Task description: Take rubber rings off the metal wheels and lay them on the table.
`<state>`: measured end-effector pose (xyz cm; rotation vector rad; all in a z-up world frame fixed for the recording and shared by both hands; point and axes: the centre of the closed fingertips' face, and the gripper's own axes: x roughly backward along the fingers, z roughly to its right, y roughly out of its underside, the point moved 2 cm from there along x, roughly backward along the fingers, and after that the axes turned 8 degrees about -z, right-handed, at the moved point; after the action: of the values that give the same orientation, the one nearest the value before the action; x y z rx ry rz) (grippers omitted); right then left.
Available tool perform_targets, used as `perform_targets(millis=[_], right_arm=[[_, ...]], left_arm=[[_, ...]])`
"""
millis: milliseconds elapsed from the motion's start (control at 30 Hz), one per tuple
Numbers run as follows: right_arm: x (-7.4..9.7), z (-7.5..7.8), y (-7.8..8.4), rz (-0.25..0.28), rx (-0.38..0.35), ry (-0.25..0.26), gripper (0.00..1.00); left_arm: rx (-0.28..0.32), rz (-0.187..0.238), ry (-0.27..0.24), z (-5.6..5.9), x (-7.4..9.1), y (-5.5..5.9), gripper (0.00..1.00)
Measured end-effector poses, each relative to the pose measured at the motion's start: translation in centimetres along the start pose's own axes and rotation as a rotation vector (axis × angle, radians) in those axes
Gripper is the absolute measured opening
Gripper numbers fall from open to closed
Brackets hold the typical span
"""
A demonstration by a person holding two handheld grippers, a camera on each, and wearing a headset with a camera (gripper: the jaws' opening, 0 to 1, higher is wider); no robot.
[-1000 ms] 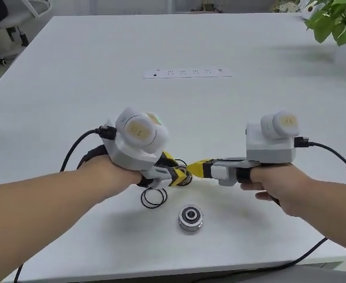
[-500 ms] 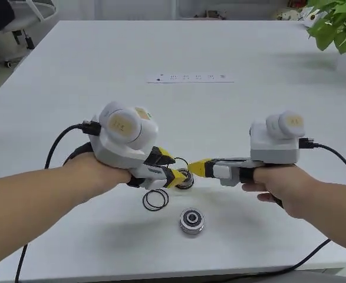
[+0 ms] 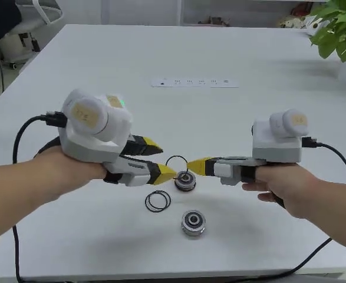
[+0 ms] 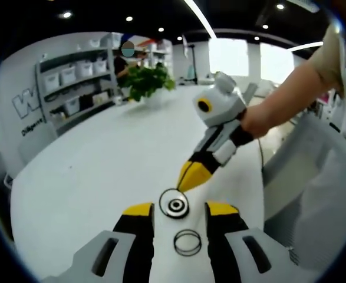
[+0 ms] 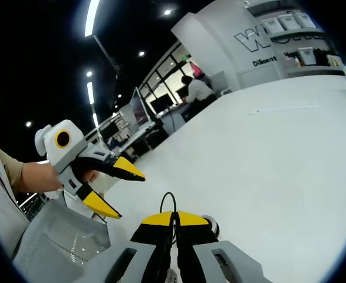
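My right gripper (image 3: 195,167) is shut on a thin black rubber ring (image 3: 176,161), which stands up from its yellow tips (image 5: 171,219). Just below it a metal wheel (image 3: 185,181) rests on the white table (image 3: 249,106). A second metal wheel (image 3: 193,221) lies nearer the front edge. Two loose rubber rings (image 3: 157,200) lie flat between them. My left gripper (image 3: 158,158) is open, a little left of the first wheel, with nothing between its jaws. In the left gripper view the wheel (image 4: 176,206) and the loose rings (image 4: 187,242) lie ahead of my open jaws.
A white power strip (image 3: 194,82) lies mid-table, far behind the work. A green plant (image 3: 338,26) stands at the far right corner. Black cables trail from both grippers toward the table's front edge. An office chair (image 3: 25,17) is at the far left.
My left gripper has opened, let go of the wheel and drawn back to the left. The right gripper stays shut on the ring. The head camera has shifted slightly.
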<state>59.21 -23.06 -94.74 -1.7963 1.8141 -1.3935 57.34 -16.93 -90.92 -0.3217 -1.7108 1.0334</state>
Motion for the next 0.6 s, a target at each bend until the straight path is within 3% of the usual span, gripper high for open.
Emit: perform_targets(millis=[600], right_arm=[[-1.5, -2.1, 0.1, -0.040, 0.003, -0.037, 0.00]], left_arm=[[0.033, 0.013, -0.047, 0.0, 3.8, 1.2, 0.53]])
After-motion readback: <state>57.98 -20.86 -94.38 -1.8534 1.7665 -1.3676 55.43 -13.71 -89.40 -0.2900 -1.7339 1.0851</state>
